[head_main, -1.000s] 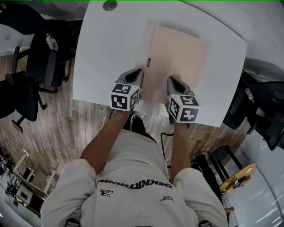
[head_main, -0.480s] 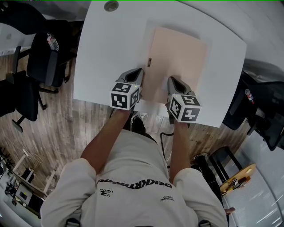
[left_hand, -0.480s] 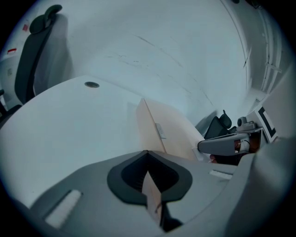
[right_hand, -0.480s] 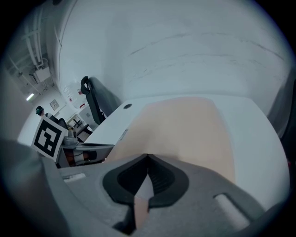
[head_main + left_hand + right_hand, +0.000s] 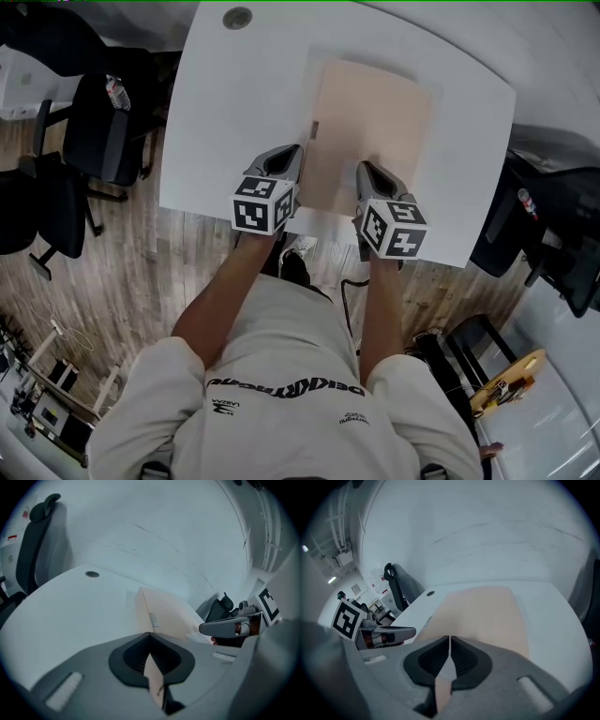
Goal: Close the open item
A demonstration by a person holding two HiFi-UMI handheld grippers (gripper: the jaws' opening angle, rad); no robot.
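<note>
A flat beige folder (image 5: 370, 131) lies on the white table (image 5: 234, 103), with a small label on its left edge. My left gripper (image 5: 286, 161) is at the folder's near left corner and my right gripper (image 5: 367, 173) at its near right part. In the left gripper view the jaws (image 5: 151, 656) are shut on a thin beige sheet, and the folder (image 5: 168, 613) stretches away ahead. The right gripper view shows its jaws (image 5: 449, 656) also shut on a thin beige edge, with the folder (image 5: 483, 606) beyond. Which layer of the folder each one pinches is hidden.
A round cable grommet (image 5: 237, 17) sits at the table's far left. Black office chairs (image 5: 103, 131) stand to the left on the wooden floor, and another dark chair (image 5: 544, 234) is at the right. The table's near edge runs just under both grippers.
Both grippers and the folder keep their places; only the head view shifts slightly.
</note>
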